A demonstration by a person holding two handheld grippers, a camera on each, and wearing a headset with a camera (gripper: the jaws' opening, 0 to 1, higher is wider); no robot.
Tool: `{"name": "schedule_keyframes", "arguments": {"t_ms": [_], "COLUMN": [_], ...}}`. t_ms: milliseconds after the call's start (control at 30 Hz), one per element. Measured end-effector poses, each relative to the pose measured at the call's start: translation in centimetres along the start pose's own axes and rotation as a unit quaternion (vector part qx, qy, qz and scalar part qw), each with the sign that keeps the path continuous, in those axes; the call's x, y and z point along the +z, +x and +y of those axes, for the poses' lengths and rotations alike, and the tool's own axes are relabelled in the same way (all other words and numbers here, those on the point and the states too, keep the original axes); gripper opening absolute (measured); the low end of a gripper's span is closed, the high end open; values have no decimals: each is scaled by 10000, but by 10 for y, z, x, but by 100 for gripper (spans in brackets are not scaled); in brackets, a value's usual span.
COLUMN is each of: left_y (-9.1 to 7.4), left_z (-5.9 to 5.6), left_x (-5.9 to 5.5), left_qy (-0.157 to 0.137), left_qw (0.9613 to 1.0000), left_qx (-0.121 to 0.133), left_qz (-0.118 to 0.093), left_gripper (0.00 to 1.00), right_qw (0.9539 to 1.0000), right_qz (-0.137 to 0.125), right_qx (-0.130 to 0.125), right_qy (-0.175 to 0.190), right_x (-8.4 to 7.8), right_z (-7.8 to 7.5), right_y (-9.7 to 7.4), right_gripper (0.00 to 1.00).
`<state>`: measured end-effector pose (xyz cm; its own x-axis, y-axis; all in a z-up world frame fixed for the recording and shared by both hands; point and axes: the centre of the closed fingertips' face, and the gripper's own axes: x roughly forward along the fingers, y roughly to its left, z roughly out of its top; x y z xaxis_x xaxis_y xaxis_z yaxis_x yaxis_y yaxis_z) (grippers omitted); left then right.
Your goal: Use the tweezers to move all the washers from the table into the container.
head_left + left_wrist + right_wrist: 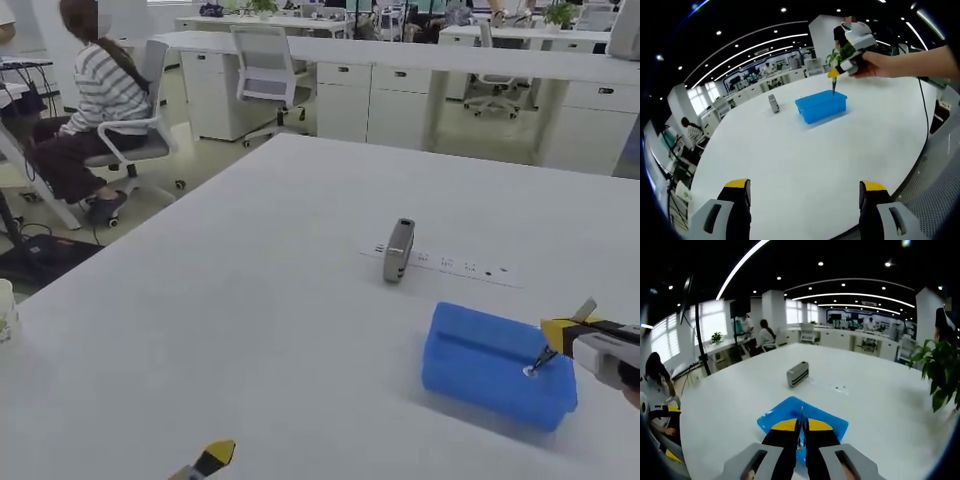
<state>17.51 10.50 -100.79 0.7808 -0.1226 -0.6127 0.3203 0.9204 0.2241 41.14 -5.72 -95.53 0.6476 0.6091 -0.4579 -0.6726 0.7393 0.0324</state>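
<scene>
Over the blue rectangular plastic container [490,372], the right gripper [801,426] clamps thin metal tweezers [545,357]; the left gripper [805,189], at the white table's [250,300] near edge, stands wide apart.

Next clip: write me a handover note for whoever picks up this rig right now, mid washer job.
Right hand-held gripper: shut on the tweezers, tips down over the blue container. There is a small shiny piece at the tips, likely a washer.
Left hand-held gripper: open, holding nothing, low over the table.
Done: count in the container cannot be told.
Left: a row of small specks, apparently washers, lies beyond the container beside the grey box. Release this one, then fetch those.
</scene>
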Motion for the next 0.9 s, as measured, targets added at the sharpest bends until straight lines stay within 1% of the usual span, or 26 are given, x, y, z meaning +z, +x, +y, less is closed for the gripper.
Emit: {"name": "schedule_keyframes", "arguments": {"t_ms": [200, 300, 433, 500, 600, 633, 733, 767, 833, 900], "left_y": [1, 2, 2, 3, 3, 3, 3, 3, 3, 2], "left_z": [-1, -2, -4, -4, -4, -5, -5, -4, -3, -3], "left_x": [-1, -3, -4, -6, -5, -6, -4, -4, -3, -1], "left_qy": [11, -2, 49, 96, 119, 170, 270, 300, 329, 331], "left_qw": [10000, 9999, 9999, 9997, 9997, 9996, 9994, 9994, 9993, 9993], "left_qx": [-23, -52, -78, -78, -80, -69, -24, -7, 24, 34], "left_qz": [44, 92, 134, 192, 178, 206, 192, 186, 198, 164], "left_gripper": [92, 91, 90, 91, 91, 91, 92, 92, 92, 92], "right_qw": [9997, 9995, 9990, 9989, 9987, 9986, 9983, 9987, 9984, 9984], "right_qz": [224, 291, 433, 455, 508, 518, 573, 497, 539, 540], "right_qx": [-57, -71, -90, -78, -68, -69, -41, -43, -54, -43], "right_qy": [43, 47, -9, 20, 26, 28, 118, 131, 138, 159], "right_x": [-21, -28, -38, -41, -45, -46, -51, -49, -50, -49], "right_z": [-6, -8, -12, -13, -14, -14, -13, -13, -14, -14], "right_y": [11, 16, 23, 25, 27, 28, 29, 29, 29, 29], "right_gripper": [1, 1, 1, 1, 1, 1, 1, 1, 1, 2]}}
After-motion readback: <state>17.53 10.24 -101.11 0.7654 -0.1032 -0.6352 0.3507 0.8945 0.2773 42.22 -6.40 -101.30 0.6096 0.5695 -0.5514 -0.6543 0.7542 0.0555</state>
